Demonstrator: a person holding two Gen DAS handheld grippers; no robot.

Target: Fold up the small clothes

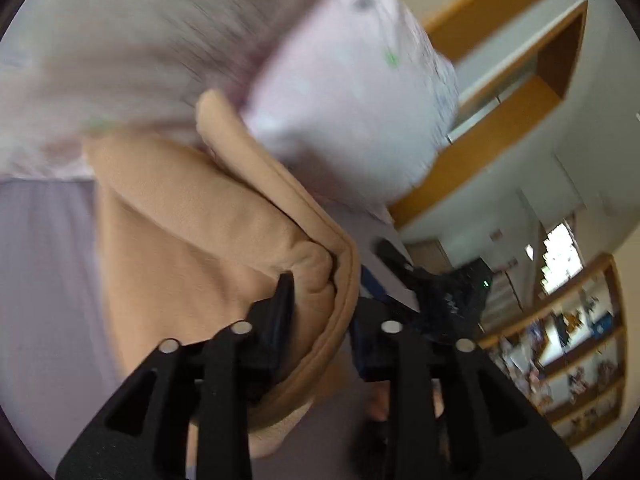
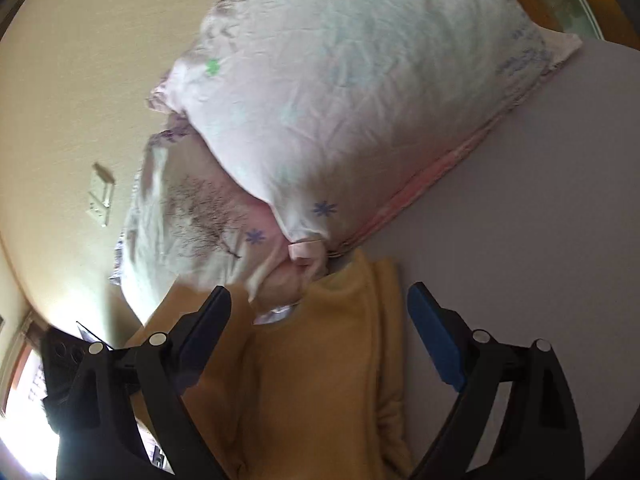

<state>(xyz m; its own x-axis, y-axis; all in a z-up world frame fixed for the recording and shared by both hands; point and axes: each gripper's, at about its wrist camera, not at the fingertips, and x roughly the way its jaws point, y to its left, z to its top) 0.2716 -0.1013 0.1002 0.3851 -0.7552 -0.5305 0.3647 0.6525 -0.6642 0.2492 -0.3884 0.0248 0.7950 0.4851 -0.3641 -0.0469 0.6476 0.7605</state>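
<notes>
The left gripper (image 1: 320, 300) is clamping its two black fingers on a bunched fold of a soft tan fleece garment (image 1: 208, 216), with the thick hemmed edge of the cloth passing between the jaws and rolling up over the left finger (image 1: 280, 308). The garment is lying on a pale lilac bed sheet (image 1: 44, 280), its far end touching a white floral-printed pillow (image 1: 352, 96) that is looking blurred in the left wrist view. In the right wrist view, the right gripper (image 2: 320, 320) is hovering over the same tan fleece garment (image 2: 320, 380) with its blue-padded fingers (image 2: 434, 340) spread wide apart, gripping nothing. The garment is stretching from beneath this gripper up to the pillow (image 2: 360, 100), which is resting on the sheet (image 2: 540, 200) against a cream wall (image 2: 80, 100) with a white wall switch (image 2: 100, 196).
</notes>
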